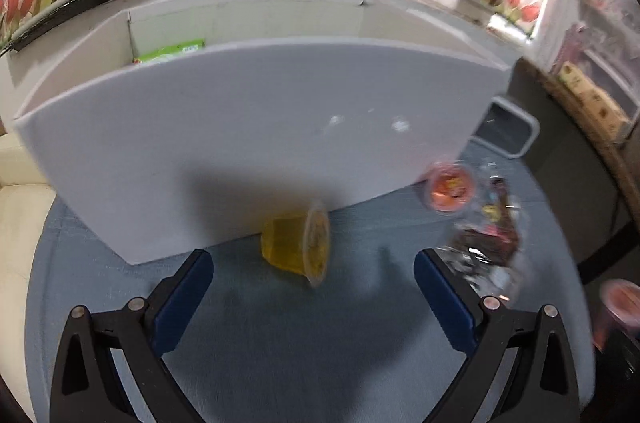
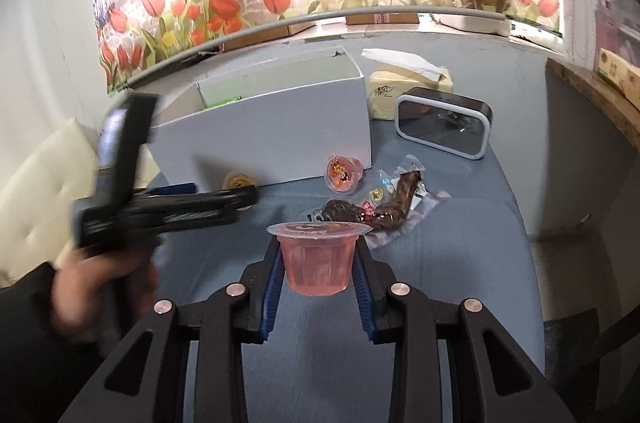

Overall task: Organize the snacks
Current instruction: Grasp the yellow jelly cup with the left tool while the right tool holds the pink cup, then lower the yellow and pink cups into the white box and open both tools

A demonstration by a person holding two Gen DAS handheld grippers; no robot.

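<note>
My right gripper is shut on an upright pink jelly cup, held above the blue tablecloth. My left gripper is open and hangs just above a yellow jelly cup, which lies on its side against the front wall of the white box. In the right wrist view the left gripper is a blur, held by a hand beside the yellow cup. A second pink cup lies by the white box, next to clear packets of brown snacks.
A green packet lies inside the box. A grey-framed clock and a tissue pack stand to the right of the box. A cream cushion borders the table on the left. A tulip mural covers the back wall.
</note>
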